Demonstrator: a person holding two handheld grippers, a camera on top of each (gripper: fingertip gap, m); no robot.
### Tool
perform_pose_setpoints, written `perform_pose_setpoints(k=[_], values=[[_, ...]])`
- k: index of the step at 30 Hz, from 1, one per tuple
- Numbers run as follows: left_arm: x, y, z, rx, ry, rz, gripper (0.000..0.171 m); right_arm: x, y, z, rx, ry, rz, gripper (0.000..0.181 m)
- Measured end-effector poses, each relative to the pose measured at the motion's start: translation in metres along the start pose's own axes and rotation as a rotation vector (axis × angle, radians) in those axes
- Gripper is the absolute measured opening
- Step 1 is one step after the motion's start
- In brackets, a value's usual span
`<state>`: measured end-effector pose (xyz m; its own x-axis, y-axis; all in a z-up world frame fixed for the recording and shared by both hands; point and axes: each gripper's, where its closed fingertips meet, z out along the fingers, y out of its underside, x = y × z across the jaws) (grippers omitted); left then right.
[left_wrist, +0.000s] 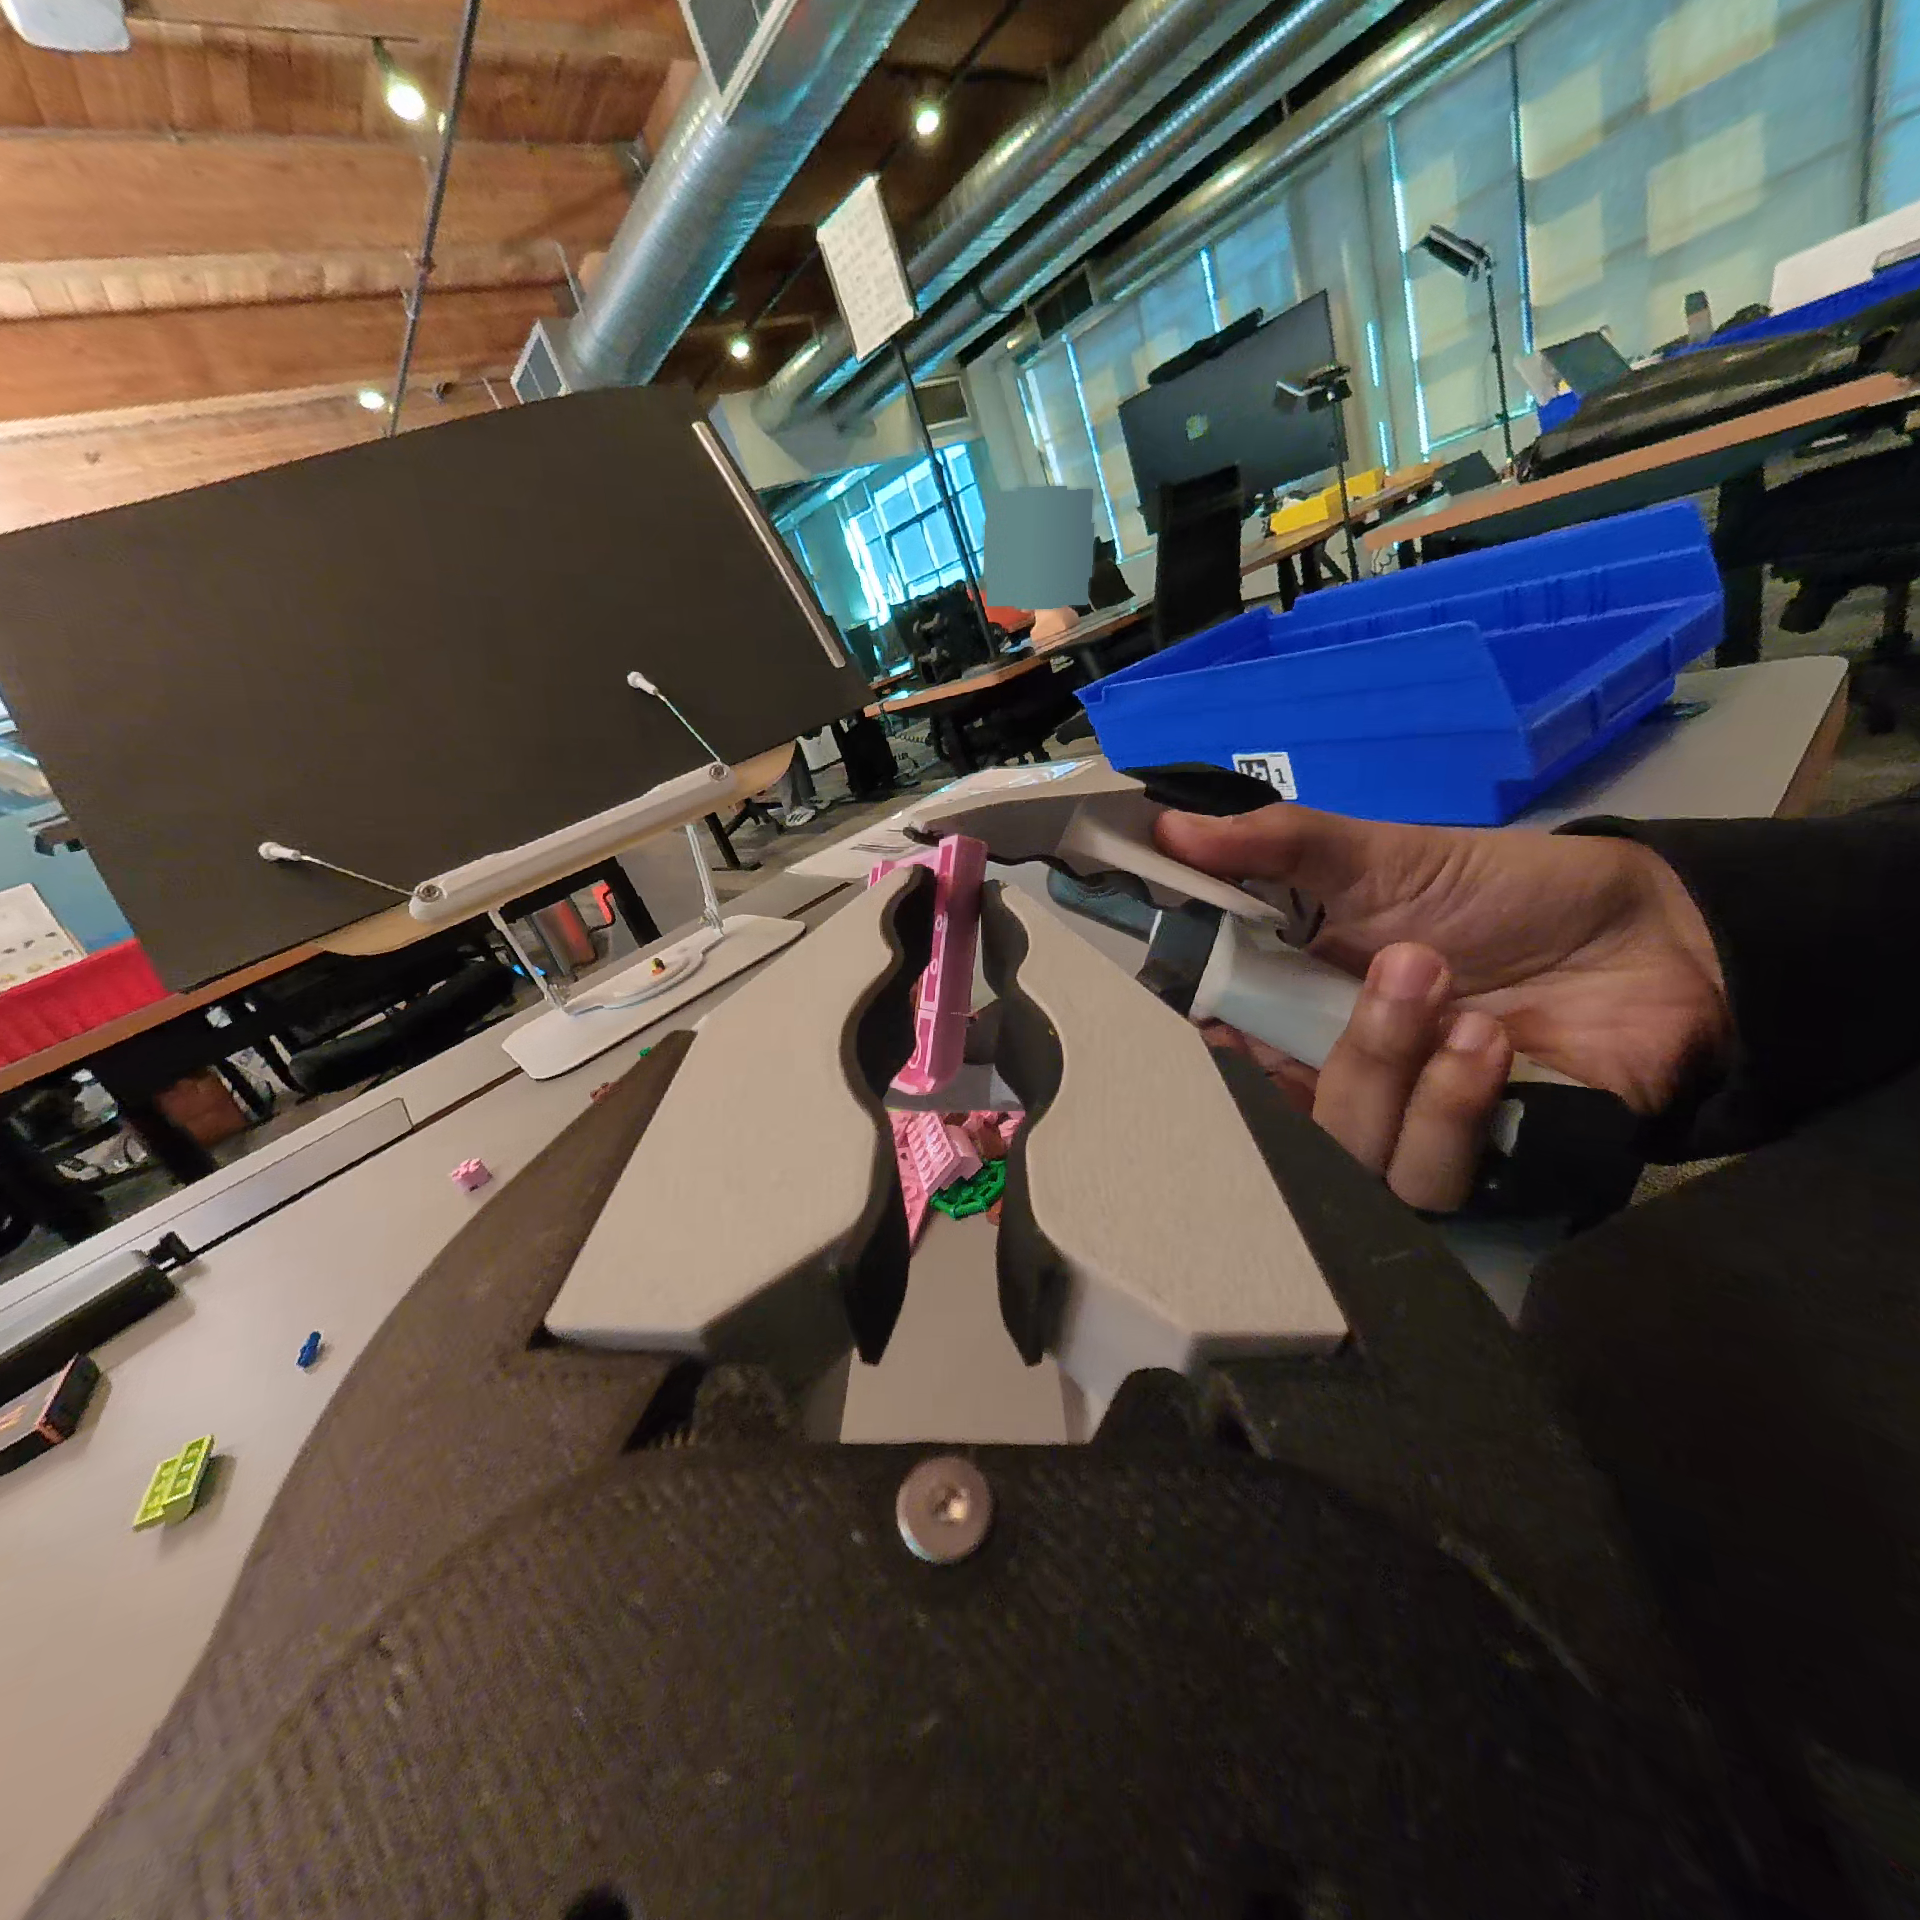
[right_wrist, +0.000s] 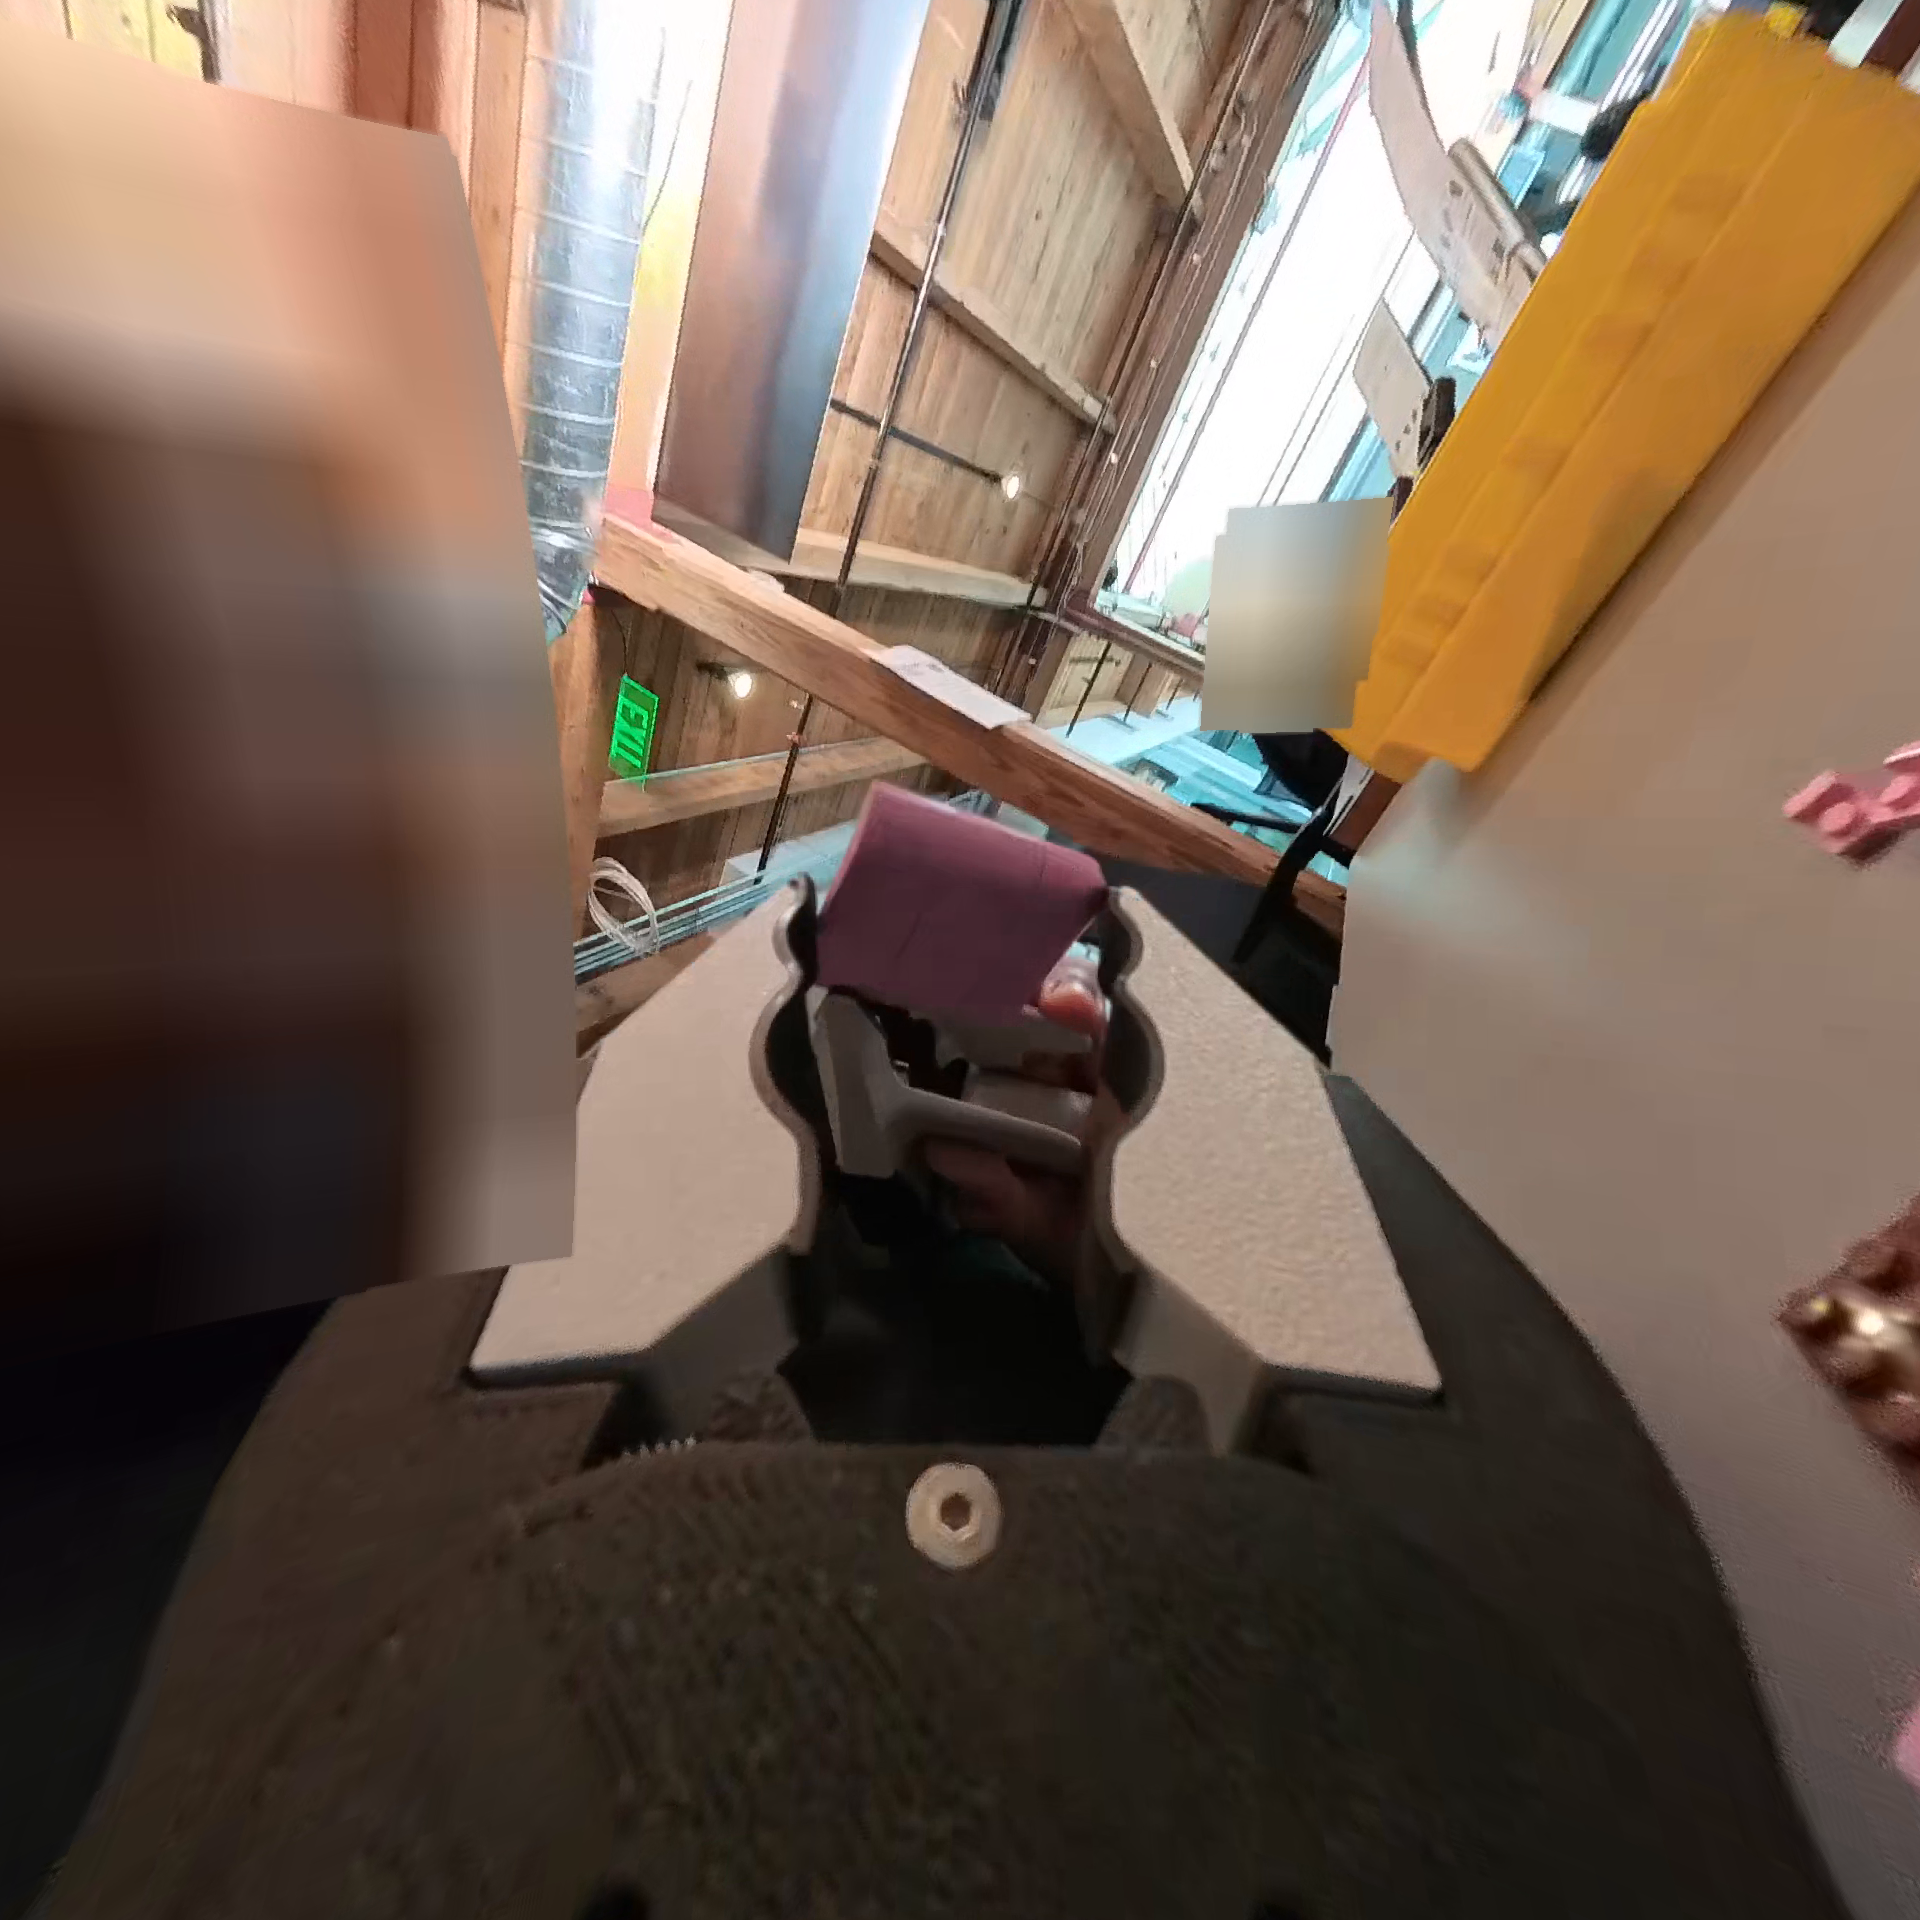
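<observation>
Pink brick plate (left_wrist: 943, 966), a long studded piece standing nearly upright, sits pinched between the tips of the left gripper (left_wrist: 948, 883), whose jaws are drawn in close on it. From the right wrist view the same plate (right_wrist: 956, 914) shows its smooth side, caught at the tips of the right gripper (right_wrist: 954, 914), so both claws are closed on the one piece and meet nose to nose. A bare hand (left_wrist: 1455, 977) in a dark sleeve wraps the right gripper's grey handle just right of the plate. Below the left claw's gap lies a heap of pink and green bricks (left_wrist: 956, 1153) on the grey table (left_wrist: 125, 1621). Loose pieces dot that table: a lime brick (left_wrist: 175, 1481), a small blue one (left_wrist: 308, 1349), a small pink one (left_wrist: 470, 1174). Farther back stand a blue bin (left_wrist: 1455, 717) and a black board on a white stand (left_wrist: 416, 665). A yellow bin (right_wrist: 1579, 395) shows in the right wrist view.
</observation>
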<state>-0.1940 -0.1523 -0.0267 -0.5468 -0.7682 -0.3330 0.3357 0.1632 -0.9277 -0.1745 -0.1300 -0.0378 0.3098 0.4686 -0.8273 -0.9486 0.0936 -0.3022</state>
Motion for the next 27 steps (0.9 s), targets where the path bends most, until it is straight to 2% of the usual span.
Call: perform_pose_setpoints(k=[4,7,10,11,13,16,18,20,21,24,27], values=[[0.006,-0.004,-0.002,0.034,0.039,0.014,0.005,-0.006,0.011,0.005,-0.062,-0.038,0.053,0.060],[0.007,-0.005,-0.002,0.049,0.046,0.018,0.005,-0.012,0.011,0.007,-0.048,-0.105,0.113,0.056],[0.010,-0.005,-0.002,0.062,0.074,-0.044,0.006,-0.013,0.010,0.006,-0.056,-0.103,0.058,0.053],[0.011,-0.007,-0.003,0.076,0.097,-0.098,0.007,-0.015,0.011,0.005,-0.070,-0.098,0.011,0.052],[0.010,-0.011,-0.006,0.116,0.158,-0.254,0.023,-0.019,0.011,0.002,-0.116,-0.068,-0.115,0.051],[-0.004,-0.017,-0.011,0.148,0.276,-0.589,0.036,-0.021,0.009,-0.006,-0.188,0.015,-0.309,0.051],[-0.012,-0.009,-0.008,0.085,0.361,-0.838,0.038,-0.021,0.010,-0.012,-0.250,0.068,-0.442,0.051],[-0.008,0.000,-0.005,-0.008,0.452,-0.984,0.049,-0.016,0.011,-0.017,-0.308,0.145,-0.616,0.051],[-0.005,0.004,-0.003,-0.045,0.466,-0.991,0.051,-0.013,0.015,-0.020,-0.355,0.176,-0.686,0.051],[0.004,0.027,0.004,-0.177,0.407,-0.839,0.051,-0.004,0.025,-0.022,-0.455,0.235,-0.776,0.051],[0.015,0.032,0.004,-0.238,0.440,-0.786,0.050,-0.005,0.027,-0.021,-0.448,0.221,-0.763,0.051]])
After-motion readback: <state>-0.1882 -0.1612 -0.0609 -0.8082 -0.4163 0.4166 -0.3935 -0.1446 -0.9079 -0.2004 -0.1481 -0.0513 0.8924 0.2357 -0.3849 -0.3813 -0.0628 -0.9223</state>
